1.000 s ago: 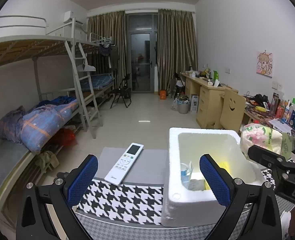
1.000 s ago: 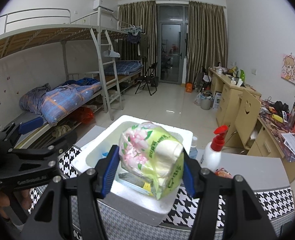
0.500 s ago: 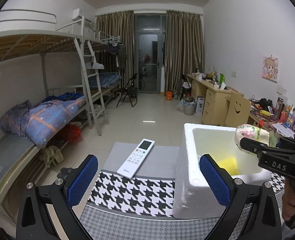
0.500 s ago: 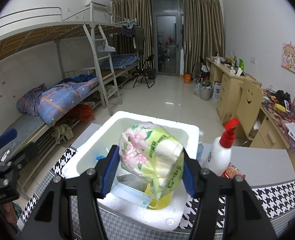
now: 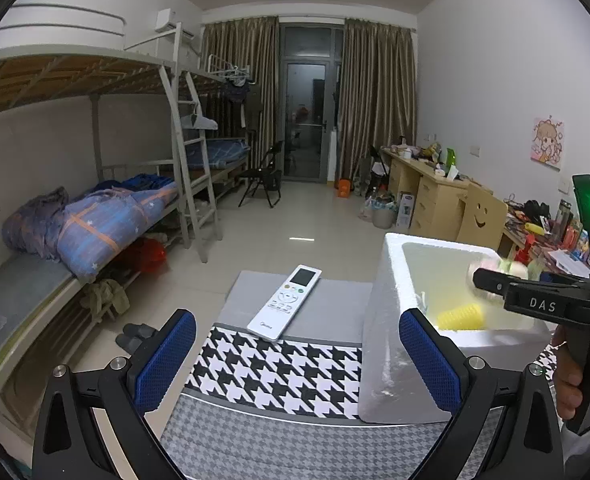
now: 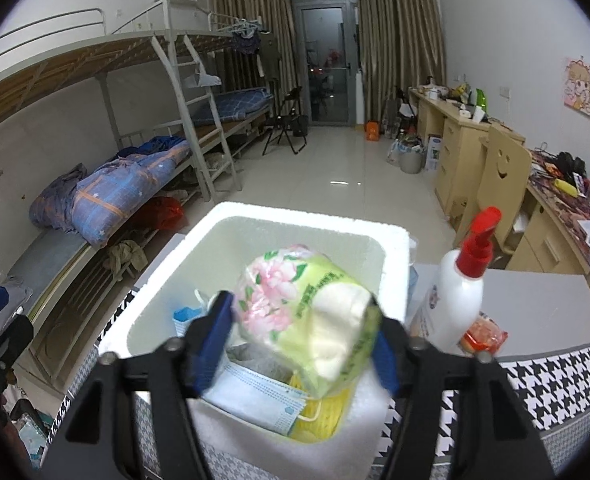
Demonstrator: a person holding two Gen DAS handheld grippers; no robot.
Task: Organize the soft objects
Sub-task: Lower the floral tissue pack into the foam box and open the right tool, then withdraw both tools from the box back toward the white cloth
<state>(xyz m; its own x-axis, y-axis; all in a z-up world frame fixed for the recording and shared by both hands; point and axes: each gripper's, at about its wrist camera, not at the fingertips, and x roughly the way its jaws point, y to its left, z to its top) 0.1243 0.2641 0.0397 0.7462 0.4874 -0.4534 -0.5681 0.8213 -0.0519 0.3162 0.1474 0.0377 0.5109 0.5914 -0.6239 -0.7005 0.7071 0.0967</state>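
A tissue pack, green wrap with pink flowers, hangs blurred over the white foam box. It sits between the blue pads of my right gripper, whose jaws are opening, and the pads no longer squeeze it. In the box lie a blue face mask and a yellow soft item. My left gripper stands open and empty over the houndstooth cloth, left of the foam box. The left wrist view shows the right gripper's finger above the box.
A white remote lies on the grey mat beyond the left gripper. A pump bottle with a red top and an orange packet stand right of the box. Bunk beds line the left wall, desks the right.
The right gripper has sunk toward the box and its jaws have spread; the tissue pack now sits lower and blurred. The left gripper has drifted left, away from the box.
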